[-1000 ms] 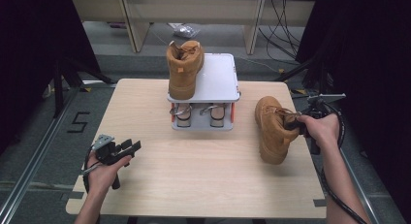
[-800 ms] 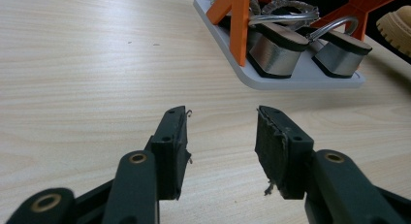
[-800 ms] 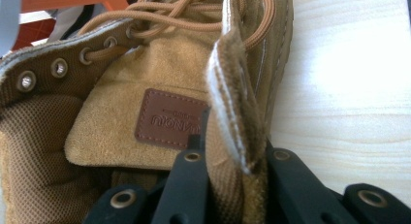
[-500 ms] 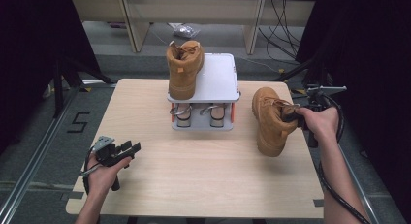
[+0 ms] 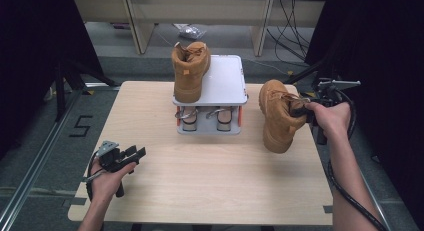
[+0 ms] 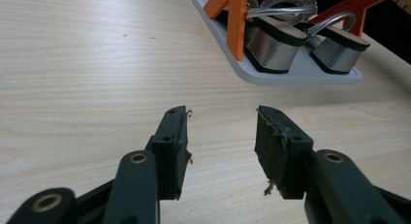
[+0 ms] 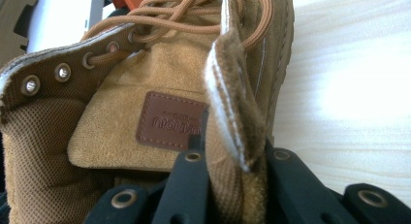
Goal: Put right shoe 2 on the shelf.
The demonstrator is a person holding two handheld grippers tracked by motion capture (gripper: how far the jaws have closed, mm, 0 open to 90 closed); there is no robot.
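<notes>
We pinch the tan boot [image 5: 278, 116] by its collar edge in our right claw [image 5: 304, 110], hanging beside the 2-tier rack [image 5: 227, 81]; that thin grip may slip; our left claw [image 5: 134, 153] stays spread above the counter [image 5: 210, 181].

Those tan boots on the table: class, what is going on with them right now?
A person works with a gripper in each hand. The right gripper is clamped on the collar of a tan boot, held tilted beside the white two-level rack. A second tan boot stands on the rack's top shelf, and a pair of silver heeled shoes sits on the lower level. The left gripper is open near the table's front corner.
</notes>
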